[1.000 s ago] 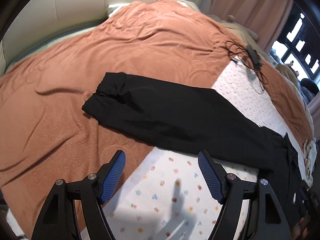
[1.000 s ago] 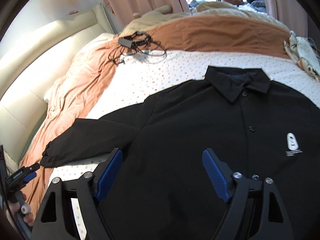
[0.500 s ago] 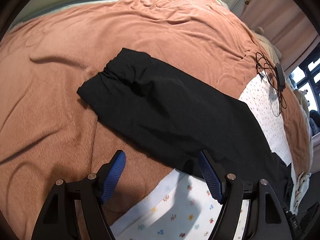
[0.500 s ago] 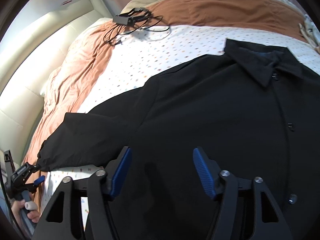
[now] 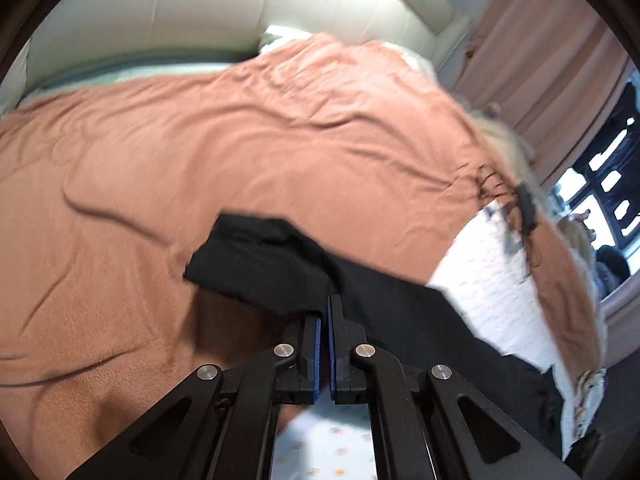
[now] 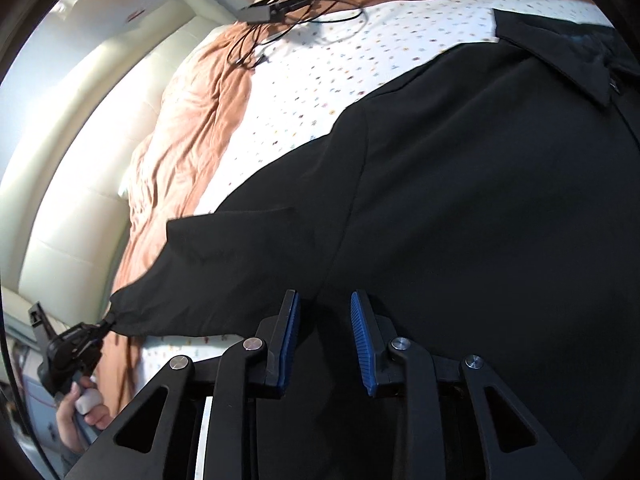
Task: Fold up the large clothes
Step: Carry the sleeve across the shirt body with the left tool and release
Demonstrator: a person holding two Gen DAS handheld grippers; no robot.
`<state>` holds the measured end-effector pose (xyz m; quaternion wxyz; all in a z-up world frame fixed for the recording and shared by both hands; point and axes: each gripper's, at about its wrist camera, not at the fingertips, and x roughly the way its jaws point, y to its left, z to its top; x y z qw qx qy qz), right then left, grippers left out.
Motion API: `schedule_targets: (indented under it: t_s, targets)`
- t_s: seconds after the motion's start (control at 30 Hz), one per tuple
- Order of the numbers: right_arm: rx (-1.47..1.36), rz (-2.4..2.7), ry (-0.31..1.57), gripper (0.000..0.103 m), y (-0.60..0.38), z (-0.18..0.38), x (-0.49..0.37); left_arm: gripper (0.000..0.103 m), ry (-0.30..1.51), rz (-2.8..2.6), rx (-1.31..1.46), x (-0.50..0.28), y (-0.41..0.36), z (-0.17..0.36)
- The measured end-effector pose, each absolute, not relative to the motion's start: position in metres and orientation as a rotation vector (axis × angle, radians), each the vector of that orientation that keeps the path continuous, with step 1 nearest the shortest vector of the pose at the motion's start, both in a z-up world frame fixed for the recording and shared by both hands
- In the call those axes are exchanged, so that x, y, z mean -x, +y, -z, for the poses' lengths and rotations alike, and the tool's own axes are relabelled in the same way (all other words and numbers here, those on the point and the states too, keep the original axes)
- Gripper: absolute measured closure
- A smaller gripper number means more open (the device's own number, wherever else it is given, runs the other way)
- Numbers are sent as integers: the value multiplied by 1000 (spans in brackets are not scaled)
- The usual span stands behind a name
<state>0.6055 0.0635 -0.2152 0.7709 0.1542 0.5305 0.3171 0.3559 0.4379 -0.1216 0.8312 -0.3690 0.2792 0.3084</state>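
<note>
A black collared shirt [image 6: 480, 200] lies front up on the bed, its collar [image 6: 560, 52] at the upper right. Its long sleeve [image 5: 260, 264] stretches out over the brown blanket. My left gripper [image 5: 325, 304] is shut on the sleeve's near edge, and the cloth is bunched at its tips. In the right wrist view the left gripper [image 6: 102, 326] shows at the lower left, with the sleeve end drawn to a point in it. My right gripper [image 6: 326, 316] hovers low over the shirt near the armpit. Its jaws are closing, with black cloth under the gap.
A brown blanket [image 5: 240, 160] covers most of the bed, with a white dotted sheet [image 6: 320, 60] under the shirt. A black charger with tangled cables [image 6: 272, 12] lies beyond the shirt. A cream padded headboard [image 6: 80, 160] and a pink curtain [image 5: 540, 60] border the bed. A hand [image 6: 80, 408] holds the left gripper.
The left gripper went from wide open to shut on the sleeve edge and rose. The right gripper dropped closer to the shirt and its jaws narrowed.
</note>
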Motion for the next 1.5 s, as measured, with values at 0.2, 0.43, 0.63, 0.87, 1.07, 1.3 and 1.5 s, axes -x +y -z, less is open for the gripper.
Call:
schedule_targets:
  t_s: [0.2,0.43,0.63,0.87,1.07,1.3,1.5]
  targets:
    - [-388,-679,1108,75,31,185,-589,101,492,-530,702,-372,403,37]
    - [-373,-671,1017,74,-18,138,-562,101,433,-376,614,-400,338,-40]
    - [-378,-559,933,63,-87,122,-539,101,423,-256,539,-429,277,-81]
    - [-464,-431,925,40,-160,130,-526,101,439,-132,472,-455,202,-106]
    - [-556,-337,932,39,-208,145,-536,101,457,-14,414,-480,141,-114]
    - [-614,-253,901,30,-247,147,-548,101,511,88,400,-513,87,-97]
    - [-690,-186,884,30,-273,151,-555,101,565,162,405,-542,44,-65]
